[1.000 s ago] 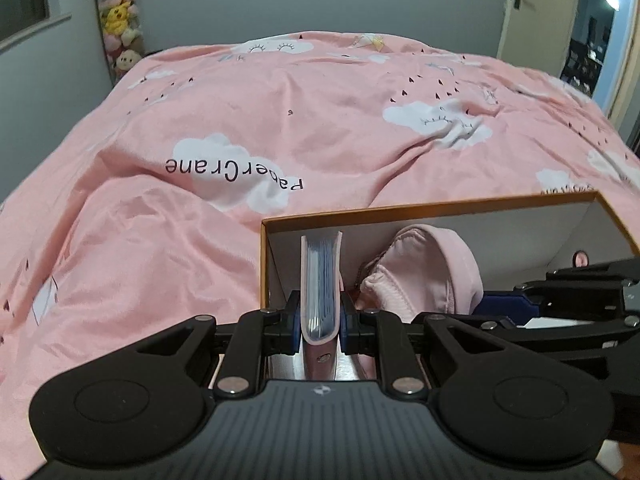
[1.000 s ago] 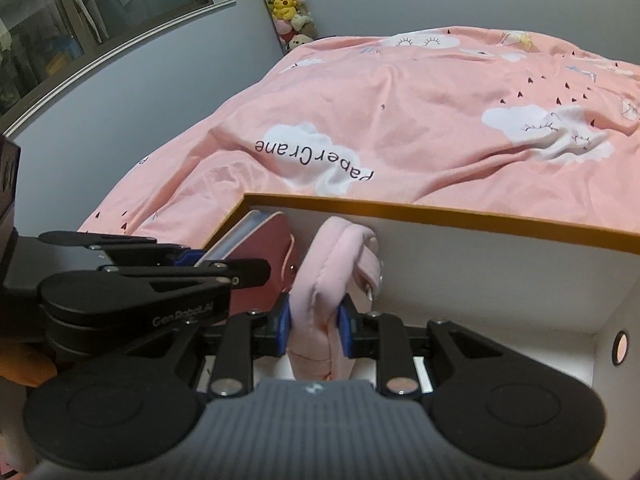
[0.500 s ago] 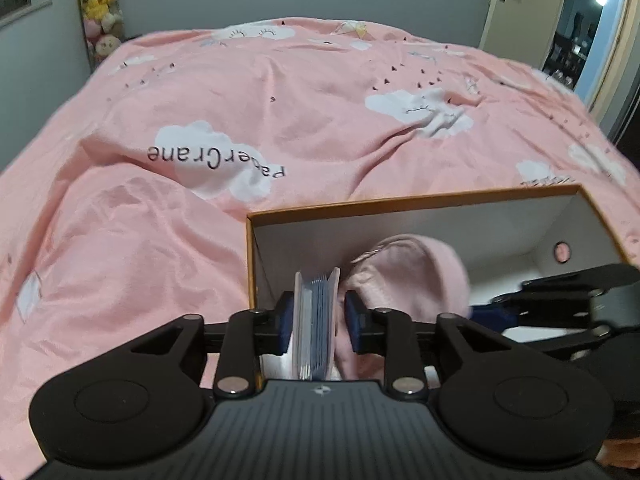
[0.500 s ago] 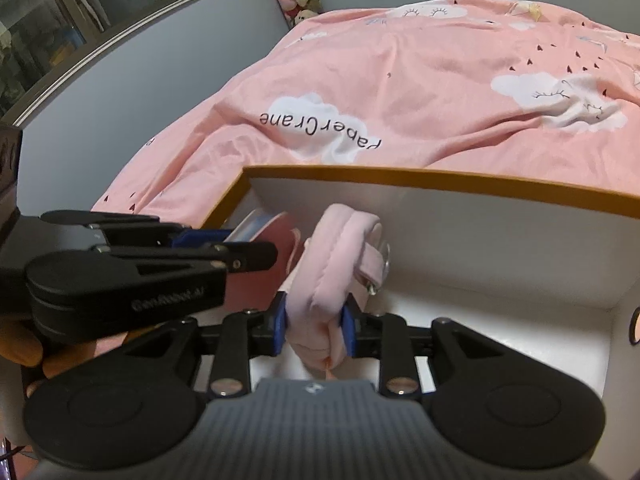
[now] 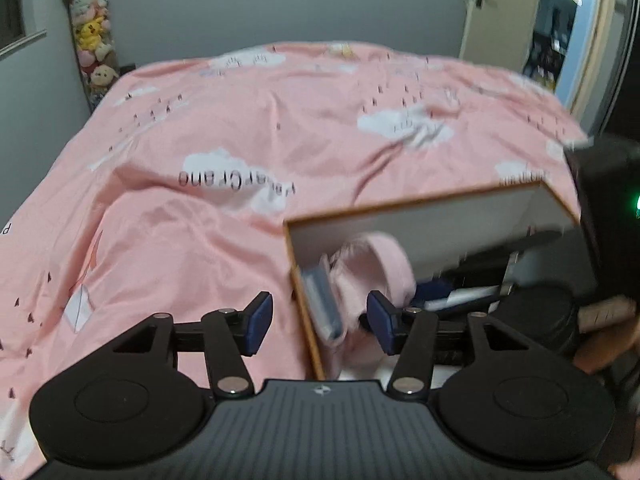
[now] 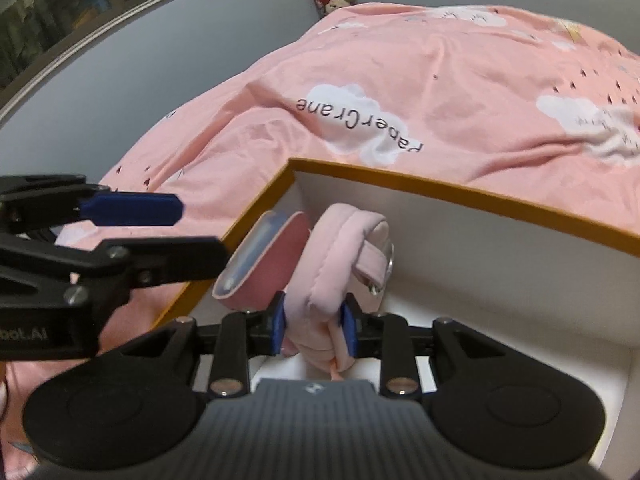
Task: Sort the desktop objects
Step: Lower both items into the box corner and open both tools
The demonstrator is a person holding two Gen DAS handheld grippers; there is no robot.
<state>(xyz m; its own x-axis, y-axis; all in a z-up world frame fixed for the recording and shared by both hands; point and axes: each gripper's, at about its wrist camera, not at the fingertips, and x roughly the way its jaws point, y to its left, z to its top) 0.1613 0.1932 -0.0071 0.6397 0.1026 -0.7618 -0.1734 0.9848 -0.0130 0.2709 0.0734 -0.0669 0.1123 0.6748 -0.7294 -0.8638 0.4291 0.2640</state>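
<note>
An orange-rimmed white box (image 5: 412, 200) (image 6: 440, 192) sits on the bed. A pink card holder (image 6: 264, 260) with blue pages (image 5: 324, 304) leans against its left wall. My left gripper (image 5: 320, 312) is above the box's left edge with its jaws opening. Its blue pads (image 6: 128, 208) touch nothing and nothing is held between them. My right gripper (image 6: 314, 328) is shut on a pink padded fabric piece (image 6: 340, 248) (image 5: 384, 264) with a strap and metal ring. It holds that piece upright inside the box beside the card holder.
A pink cloud-print duvet (image 5: 240, 160) covers the bed all around the box. Plush toys (image 5: 92, 40) hang on the far wall and a door (image 5: 500, 12) is at the back right. A white and dark blue item (image 5: 460, 298) lies lower in the box.
My left gripper let go of the card holder, spread its jaws and pulled back up and to the left. The holder now leans in the box. The right gripper kept its hold on the pink fabric piece.
</note>
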